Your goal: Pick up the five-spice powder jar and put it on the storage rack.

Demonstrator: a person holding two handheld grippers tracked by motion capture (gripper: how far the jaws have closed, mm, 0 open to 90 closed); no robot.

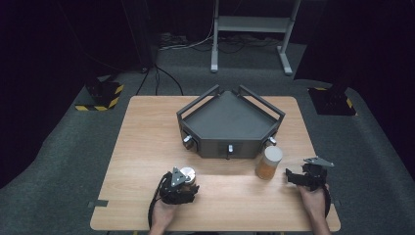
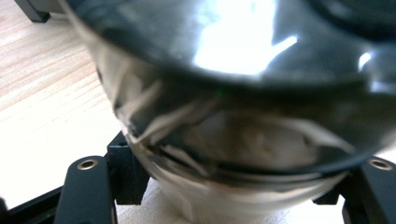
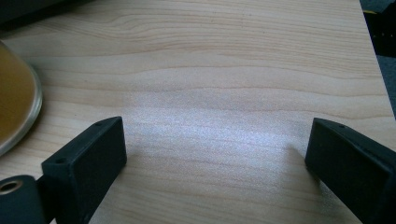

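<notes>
Jar [image 1: 188, 175] with shiny lid, near front edge of worktop [image 1: 147, 142], clamped in left gripper [image 1: 182, 186]; could tip if lifted.
Left gripper view: glossy jar wall [image 2: 233, 135] may slip.
Right gripper view: right gripper [image 3: 215, 154] spread wide, nothing between jaws; amber jar [image 3: 14, 102] beside, could be knocked.

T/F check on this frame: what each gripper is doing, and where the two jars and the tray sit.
1. The left gripper is shut on the dark-lidded jar. True.
2. The right gripper holds the amber jar. False: its jaws are open over bare table, the jar apart.
3. The amber jar lies inside the tray. False: it stands upright in front of it.
4. The tray is empty. True.
</notes>
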